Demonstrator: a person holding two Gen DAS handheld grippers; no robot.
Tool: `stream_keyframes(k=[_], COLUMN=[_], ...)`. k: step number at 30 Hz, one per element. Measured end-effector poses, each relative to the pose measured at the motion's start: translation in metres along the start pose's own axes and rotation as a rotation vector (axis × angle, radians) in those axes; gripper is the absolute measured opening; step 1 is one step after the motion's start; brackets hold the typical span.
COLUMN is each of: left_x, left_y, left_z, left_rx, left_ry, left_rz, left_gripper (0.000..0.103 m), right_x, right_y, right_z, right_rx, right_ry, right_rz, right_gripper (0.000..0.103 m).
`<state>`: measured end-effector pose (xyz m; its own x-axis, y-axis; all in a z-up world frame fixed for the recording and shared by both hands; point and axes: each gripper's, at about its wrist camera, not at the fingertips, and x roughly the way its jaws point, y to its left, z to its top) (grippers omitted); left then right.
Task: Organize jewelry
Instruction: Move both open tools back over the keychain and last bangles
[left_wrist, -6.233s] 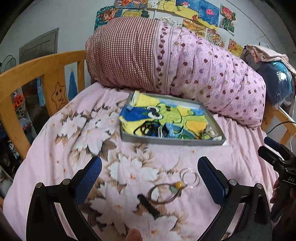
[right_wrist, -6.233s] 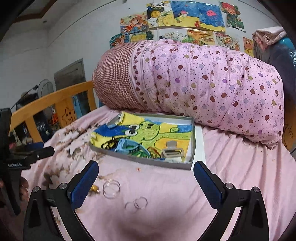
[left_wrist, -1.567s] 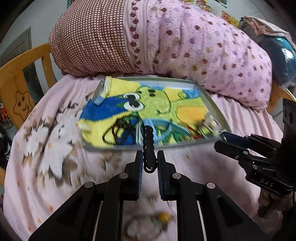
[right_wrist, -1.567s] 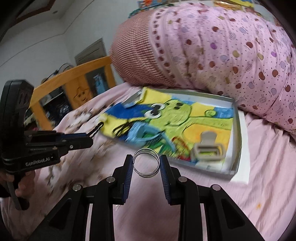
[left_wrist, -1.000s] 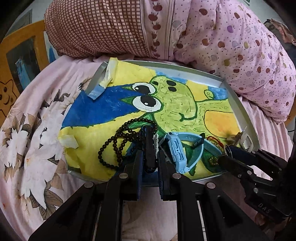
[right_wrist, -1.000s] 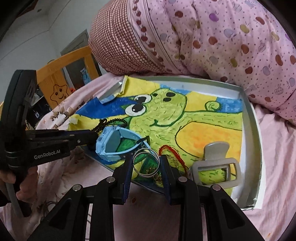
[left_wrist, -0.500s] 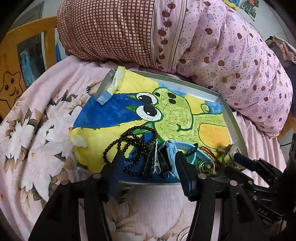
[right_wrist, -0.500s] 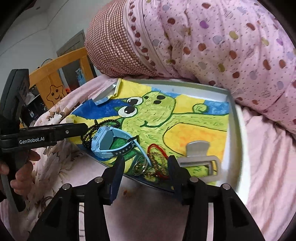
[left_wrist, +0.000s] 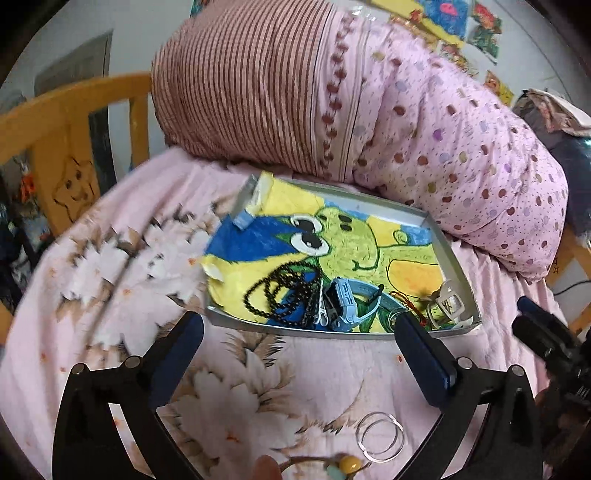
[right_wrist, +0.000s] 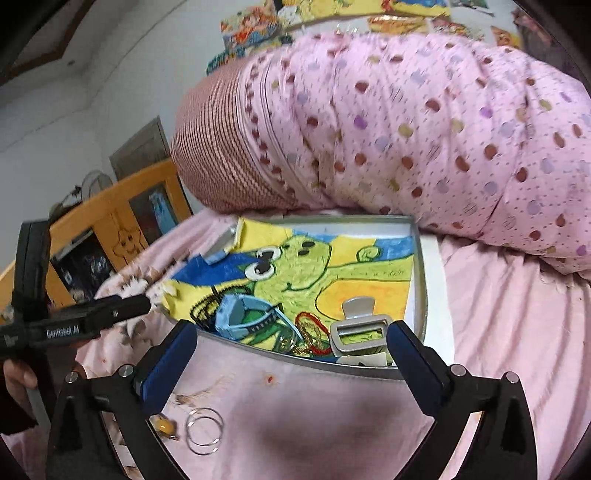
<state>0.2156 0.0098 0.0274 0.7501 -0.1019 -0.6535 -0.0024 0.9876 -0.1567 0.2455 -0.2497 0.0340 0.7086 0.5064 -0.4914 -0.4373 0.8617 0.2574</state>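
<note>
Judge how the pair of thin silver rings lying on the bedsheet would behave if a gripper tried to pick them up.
The silver rings look like thin wire hoops, so probably light and stiff. They lie flat and overlapping on the soft bedsheet, so the fingers may press them into it. Smooth metal could slip, and one ring may come up alone.

One brand can be read — "GenRobot.AI", printed in pale letters on the black body of the left gripper (right_wrist: 122, 312), as seen from the right wrist. Nothing else is legible — the wall drawings carry no readable words.
</note>
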Motion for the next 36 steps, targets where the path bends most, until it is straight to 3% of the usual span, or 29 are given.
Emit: stream_keyframes(k=[7,11,22,36], left_x=[-0.031,-0.042,-0.033,-0.002], left_y=[0.002,0.006,0.010,0.014], left_z=[-0.019,-0.041,-0.110,-0.134], left_rx=[0.007,0.050,0.143,0.222], left_ry=[-0.046,-0.045,0.152,0.218], left_rz=[-0.020,0.002,-0.032,0.039], left_gripper=[0.101,0.101,0.101,0.101], right_x=[-0.026,-0.034,-0.023,0.031], right_y=[0.009,0.013,0.018,0.041], right_z=[-0.010,-0.029,-0.087,-0.117], right_rx=[-0.003,-0.043,-0.134,-0.343], right_ry=[-0.043,-0.001,0.160,0.361], right_rz=[-0.039,-0.046,-0.055,0.018], right_gripper=[0.103,0.103,0.103,0.103])
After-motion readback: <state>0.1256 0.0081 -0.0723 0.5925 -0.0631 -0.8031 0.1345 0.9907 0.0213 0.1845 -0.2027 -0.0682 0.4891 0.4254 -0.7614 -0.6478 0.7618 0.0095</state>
